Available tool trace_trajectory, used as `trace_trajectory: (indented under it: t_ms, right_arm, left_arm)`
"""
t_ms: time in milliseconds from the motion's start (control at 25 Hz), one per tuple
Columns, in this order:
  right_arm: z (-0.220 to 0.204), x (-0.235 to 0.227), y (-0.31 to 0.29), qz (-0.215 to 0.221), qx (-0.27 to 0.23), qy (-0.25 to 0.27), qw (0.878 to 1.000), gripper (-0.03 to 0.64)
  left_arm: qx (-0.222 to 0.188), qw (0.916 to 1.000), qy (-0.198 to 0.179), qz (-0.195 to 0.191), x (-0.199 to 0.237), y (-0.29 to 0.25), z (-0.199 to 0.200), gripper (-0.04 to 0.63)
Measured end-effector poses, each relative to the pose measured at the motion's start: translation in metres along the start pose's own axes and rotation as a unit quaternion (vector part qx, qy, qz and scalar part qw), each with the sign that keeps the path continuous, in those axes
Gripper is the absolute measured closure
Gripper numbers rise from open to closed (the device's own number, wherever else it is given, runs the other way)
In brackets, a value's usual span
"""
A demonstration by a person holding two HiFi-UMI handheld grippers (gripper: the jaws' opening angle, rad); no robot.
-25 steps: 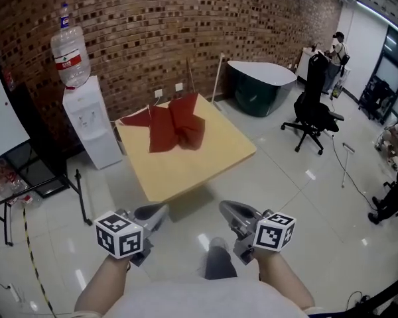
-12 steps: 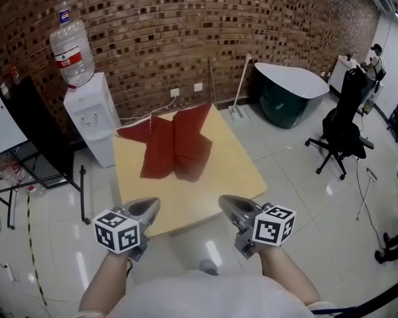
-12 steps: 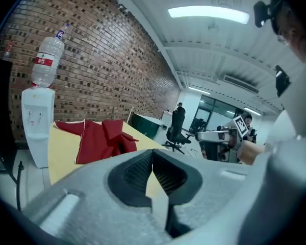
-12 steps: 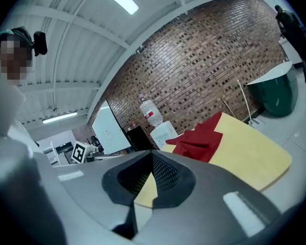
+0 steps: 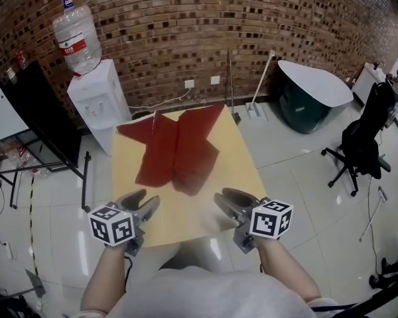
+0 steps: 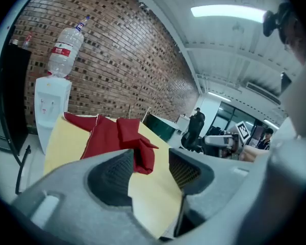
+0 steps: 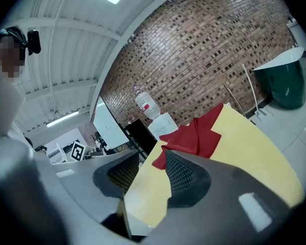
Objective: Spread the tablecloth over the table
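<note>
The crumpled dark-red fabric tablecloth (image 5: 176,152) lies bunched and partly folded on the far half of the square pale-yellow wooden table (image 5: 186,212). One of its corners reaches the table's far edge, and the near half of the table top is bare.

The grey left gripper (image 5: 140,202), with its marker cube, hangs over the table's near left corner. Its jaws have just been opening and stand apart, with nothing between them. The grey right gripper (image 5: 224,201) hangs over the table's near edge, toward the right corner. Its jaws have likewise just been opening, are apart and hold nothing. Both grippers point across the table toward the cloth and are well short of it, touching neither cloth nor table top.

A white water dispenser with an upturned clear bottle (image 5: 96,101) stands just beyond the table's far left corner. A dark brick wall (image 5: 186,25) runs behind the table's far edge. A black office chair (image 5: 361,144) stands well apart to the table's right
</note>
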State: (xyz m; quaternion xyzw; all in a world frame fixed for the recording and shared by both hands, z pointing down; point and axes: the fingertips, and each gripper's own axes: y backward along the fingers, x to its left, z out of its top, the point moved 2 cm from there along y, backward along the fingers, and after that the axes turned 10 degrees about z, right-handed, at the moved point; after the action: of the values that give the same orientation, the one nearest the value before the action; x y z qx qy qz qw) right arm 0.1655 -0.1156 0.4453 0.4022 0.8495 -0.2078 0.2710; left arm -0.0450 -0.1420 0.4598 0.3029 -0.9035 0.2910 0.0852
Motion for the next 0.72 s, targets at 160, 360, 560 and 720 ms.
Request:
trace_trajectory:
  t_ms: [160, 360, 560, 720]
  right_arm:
    - [0.005, -0.038, -0.018, -0.02, 0.01, -0.029, 0.999, 0.431]
    - [0.006, -0.079, -0.05, -0.025, 0.023, -0.065, 0.997, 0.382]
    - [-0.004, -0.119, -0.078, -0.028, 0.028, -0.148, 0.988, 0.376]
    - [-0.016, -0.141, -0.097, -0.011, 0.014, -0.239, 0.971, 0.374]
  left_arm:
    - [0.025, 0.9988, 0.01, 0.041, 0.034, -0.019, -0.005, 0.325]
    - [0.072, 0.9954, 0.024, 0.058, 0.081, -0.053, -0.019, 0.311]
    - [0.119, 0.9902, 0.014, 0.072, 0.119, -0.087, -0.031, 0.247]
    - [0.141, 0.9869, -0.016, 0.076, 0.14, -0.11, -0.039, 0.242]
